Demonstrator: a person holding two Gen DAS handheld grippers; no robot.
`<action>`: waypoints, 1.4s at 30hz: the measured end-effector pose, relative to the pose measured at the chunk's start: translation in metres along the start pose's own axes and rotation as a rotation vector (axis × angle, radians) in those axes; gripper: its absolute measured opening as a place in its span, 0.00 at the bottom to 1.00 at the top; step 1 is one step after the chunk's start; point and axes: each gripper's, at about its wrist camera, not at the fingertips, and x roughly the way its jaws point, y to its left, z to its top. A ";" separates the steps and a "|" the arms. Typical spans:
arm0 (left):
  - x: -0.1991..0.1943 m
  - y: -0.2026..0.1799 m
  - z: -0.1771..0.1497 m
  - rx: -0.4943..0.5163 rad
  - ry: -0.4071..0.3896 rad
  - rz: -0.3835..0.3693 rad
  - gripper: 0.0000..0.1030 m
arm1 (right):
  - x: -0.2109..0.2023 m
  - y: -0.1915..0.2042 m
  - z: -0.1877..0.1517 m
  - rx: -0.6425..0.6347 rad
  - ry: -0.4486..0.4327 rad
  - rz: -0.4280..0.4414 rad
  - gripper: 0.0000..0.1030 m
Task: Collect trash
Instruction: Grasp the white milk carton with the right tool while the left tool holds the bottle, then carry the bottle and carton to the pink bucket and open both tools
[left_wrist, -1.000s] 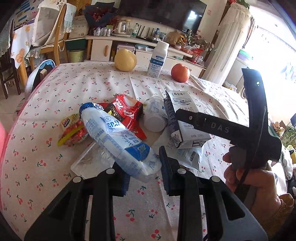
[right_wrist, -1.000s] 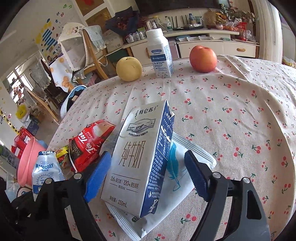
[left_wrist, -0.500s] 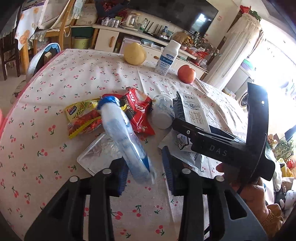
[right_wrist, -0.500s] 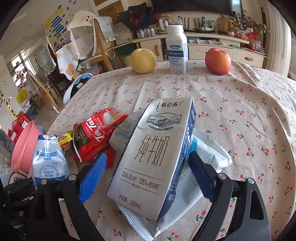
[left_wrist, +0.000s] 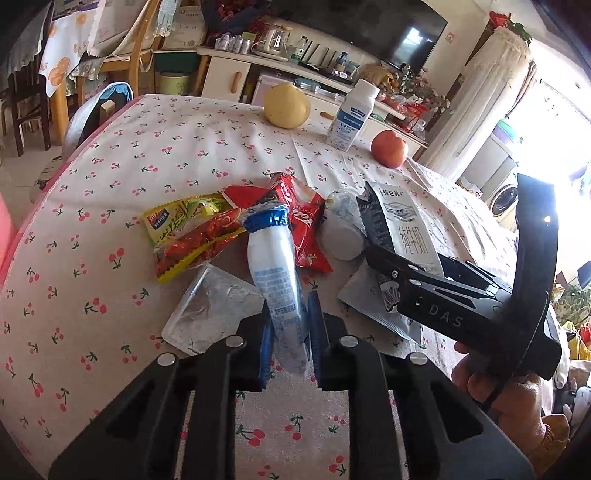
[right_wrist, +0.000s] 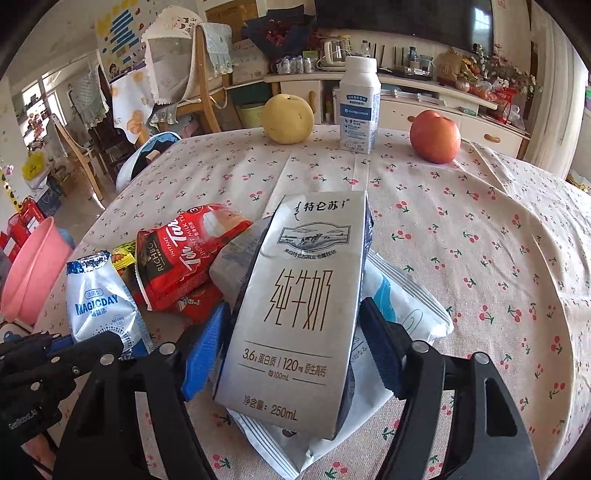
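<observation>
My left gripper (left_wrist: 290, 332) is shut on a white and blue Magicday pouch (left_wrist: 275, 280), squeezed flat between the blue pads and held above the table; the pouch also shows in the right wrist view (right_wrist: 99, 302). My right gripper (right_wrist: 291, 347) is closed on a grey 250 mL milk carton (right_wrist: 299, 314), its pads touching both sides; the carton also shows in the left wrist view (left_wrist: 404, 229). Red snack wrappers (left_wrist: 303, 218), a yellow-red wrapper (left_wrist: 184, 232), a clear plastic bag (left_wrist: 210, 306) and a white cup (left_wrist: 341, 236) lie on the cherry tablecloth (left_wrist: 110, 184).
A white pouch with a blue feather (right_wrist: 399, 306) lies under the carton. A yellow pear (right_wrist: 288, 118), a white bottle (right_wrist: 360, 107) and a red apple (right_wrist: 436, 136) stand at the far edge. A pink basin (right_wrist: 29, 273) sits off the table's left.
The left gripper closed on the Magicday pouch and turned it edge-on. The right gripper's pads closed in on the milk carton, which tipped from angled to facing the camera.
</observation>
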 end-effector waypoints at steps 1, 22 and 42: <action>-0.001 0.000 0.000 0.002 -0.005 0.000 0.16 | -0.001 0.000 0.000 0.001 -0.001 0.006 0.69; -0.053 0.025 0.022 -0.067 -0.153 -0.084 0.16 | -0.049 0.022 -0.003 0.021 -0.111 0.102 0.66; -0.149 0.147 0.049 -0.276 -0.425 0.183 0.16 | -0.069 0.183 0.043 -0.073 -0.114 0.453 0.66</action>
